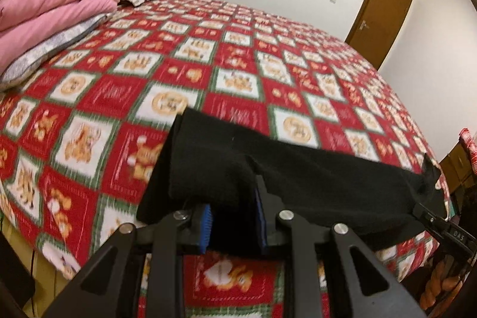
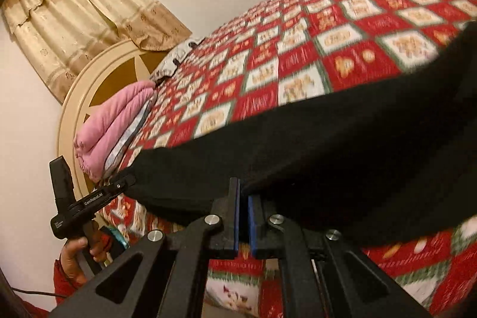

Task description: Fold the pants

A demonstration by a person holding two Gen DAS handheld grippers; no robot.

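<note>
The black pants hang stretched in a band just above the near edge of the bed, held up at both ends. My left gripper is shut on one end, with the cloth bunched between its blue pads. At the right edge of the left wrist view, the right gripper pinches the other end. In the right wrist view the pants fill the middle. My right gripper is shut on their lower edge, its blue pads almost touching. The left gripper, held by a hand, grips the far left end.
The bed wears a red, white and green patchwork bedspread. A folded pink quilt lies on a grey patterned pillow by the round headboard. Beige curtains hang behind it. A brown door stands past the far side.
</note>
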